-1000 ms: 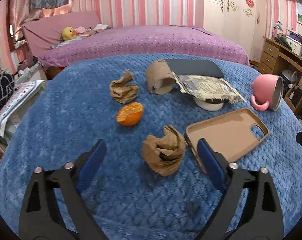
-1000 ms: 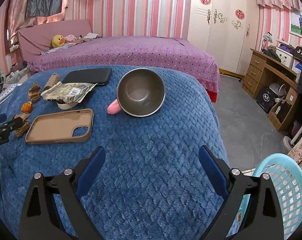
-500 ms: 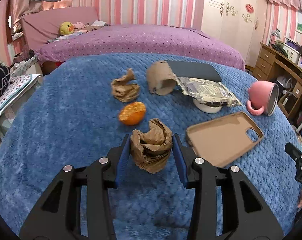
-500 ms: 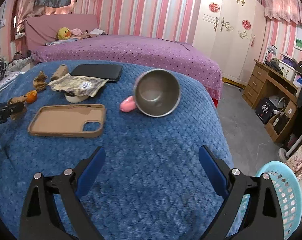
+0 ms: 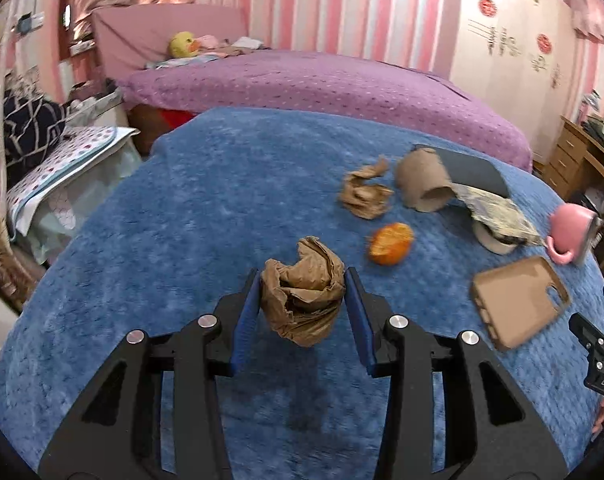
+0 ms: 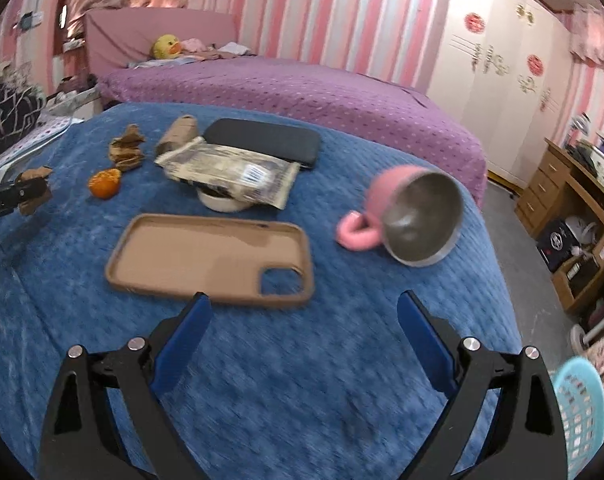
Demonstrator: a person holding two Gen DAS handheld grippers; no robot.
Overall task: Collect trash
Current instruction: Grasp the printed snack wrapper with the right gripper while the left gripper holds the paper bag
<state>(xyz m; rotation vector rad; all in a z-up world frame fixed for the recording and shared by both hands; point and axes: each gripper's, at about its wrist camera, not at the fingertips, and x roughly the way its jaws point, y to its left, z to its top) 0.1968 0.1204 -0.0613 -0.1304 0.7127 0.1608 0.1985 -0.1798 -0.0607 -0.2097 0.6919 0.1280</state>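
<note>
Both fisheye cams sat right behind their tools, angled down over the blue worktop (image 5: 206, 208) toward the purple bed (image 6: 302, 92). The left view hung close at the left end, the right further along. Both caught the phone case (image 5: 517, 300) and orange peel (image 6: 104, 184).

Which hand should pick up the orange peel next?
Right, probably. The left gripper is shut on a crumpled paper ball. The right gripper is open and empty, though the orange peel lies farther from it.

Two paper wads (image 5: 302, 296) (image 5: 365, 195), one mug (image 6: 409, 216)
</note>
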